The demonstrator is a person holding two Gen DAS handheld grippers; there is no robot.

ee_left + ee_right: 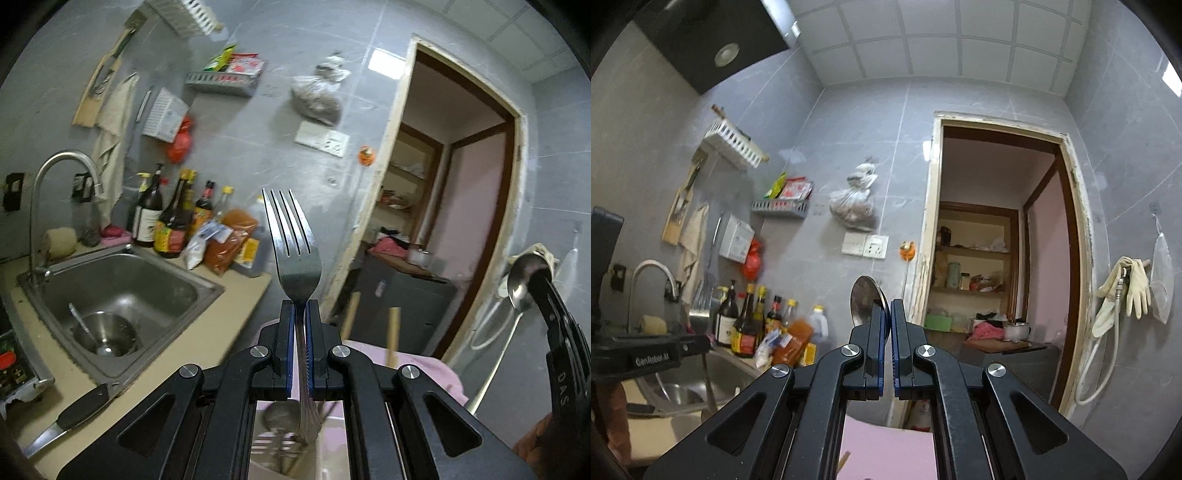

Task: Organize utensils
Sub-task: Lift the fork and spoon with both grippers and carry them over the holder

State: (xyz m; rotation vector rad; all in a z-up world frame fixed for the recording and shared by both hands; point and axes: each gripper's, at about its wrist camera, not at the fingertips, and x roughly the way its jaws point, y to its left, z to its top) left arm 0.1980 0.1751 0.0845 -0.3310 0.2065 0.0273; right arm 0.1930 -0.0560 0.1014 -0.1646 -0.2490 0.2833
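Note:
A steel fork (293, 240) stands tines-up in my left gripper (300, 306), which is shut on its neck; the handle runs down between the fingers. At the right edge of the left wrist view my right gripper (537, 277) is shut on a steel spoon (521, 284) whose handle hangs down. In the right wrist view the spoon's bowl (864, 302) sticks up left of the fingertips of the right gripper (886, 308). The black body of the left gripper (646, 354) shows at the far left there.
A steel sink (155, 273) with a curved tap (55, 166) holds a bowl (105, 332) and a spoon. A black-handled knife (74, 410) lies on the counter in front. Sauce bottles (170, 218) and packets crowd the back corner. A doorway (997, 258) opens ahead.

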